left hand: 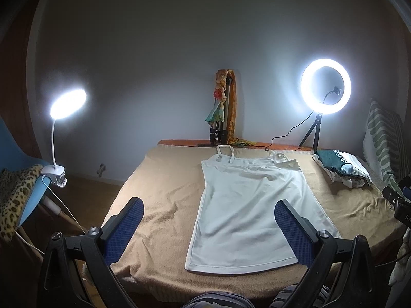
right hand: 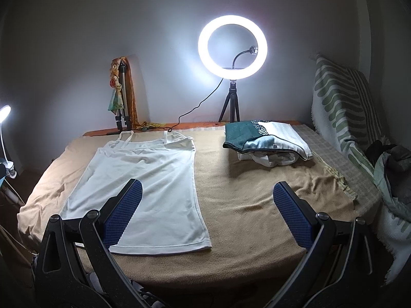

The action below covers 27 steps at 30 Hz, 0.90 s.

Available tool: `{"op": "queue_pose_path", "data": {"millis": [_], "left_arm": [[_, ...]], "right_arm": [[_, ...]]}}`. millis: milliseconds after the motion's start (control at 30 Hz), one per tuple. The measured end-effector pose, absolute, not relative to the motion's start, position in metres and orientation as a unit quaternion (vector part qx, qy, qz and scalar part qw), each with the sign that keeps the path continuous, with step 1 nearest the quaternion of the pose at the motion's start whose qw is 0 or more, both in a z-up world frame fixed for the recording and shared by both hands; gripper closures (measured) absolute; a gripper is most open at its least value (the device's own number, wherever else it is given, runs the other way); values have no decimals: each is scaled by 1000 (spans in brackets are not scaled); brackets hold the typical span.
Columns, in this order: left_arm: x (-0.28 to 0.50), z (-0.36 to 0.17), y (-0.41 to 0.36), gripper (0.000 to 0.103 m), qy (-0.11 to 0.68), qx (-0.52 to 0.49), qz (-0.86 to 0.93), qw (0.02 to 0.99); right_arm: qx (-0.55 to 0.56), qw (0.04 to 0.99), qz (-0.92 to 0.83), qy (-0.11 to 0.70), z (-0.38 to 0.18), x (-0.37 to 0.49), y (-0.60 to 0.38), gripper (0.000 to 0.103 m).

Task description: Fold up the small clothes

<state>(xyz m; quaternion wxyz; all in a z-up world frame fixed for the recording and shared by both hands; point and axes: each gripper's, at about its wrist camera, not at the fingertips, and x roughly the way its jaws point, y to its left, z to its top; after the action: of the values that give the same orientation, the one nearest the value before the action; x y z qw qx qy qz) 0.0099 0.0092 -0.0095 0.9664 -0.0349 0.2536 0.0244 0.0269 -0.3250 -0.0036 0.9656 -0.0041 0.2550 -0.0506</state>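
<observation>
The left gripper (left hand: 209,220) hovers over the near end of the tabletop (left hand: 159,179), its jaws spread wide and empty — the blue pads (left hand: 128,231) touch nothing. The right gripper (right hand: 206,210) hangs the same way, jaws wide apart, holding nothing. A white camisole (left hand: 246,205) lies flat on the tan blanket (right hand: 244,205), straps toward 12 o'clock, hem toward 6 o'clock. A stack of folded clothes (right hand: 267,143) sits at about 1 o'clock in the right view — well apart from the camisole. A lit ring light (right hand: 232,47) stands behind it.
</observation>
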Motion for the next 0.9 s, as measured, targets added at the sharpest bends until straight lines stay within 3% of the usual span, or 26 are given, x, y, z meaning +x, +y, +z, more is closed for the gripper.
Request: {"op": "queue_pose_path", "data": {"millis": [900], "left_arm": [[13, -16, 13, 0, 262, -39, 29, 964]], "right_arm": [[-12, 966, -52, 254, 0, 31, -323, 0]]}}
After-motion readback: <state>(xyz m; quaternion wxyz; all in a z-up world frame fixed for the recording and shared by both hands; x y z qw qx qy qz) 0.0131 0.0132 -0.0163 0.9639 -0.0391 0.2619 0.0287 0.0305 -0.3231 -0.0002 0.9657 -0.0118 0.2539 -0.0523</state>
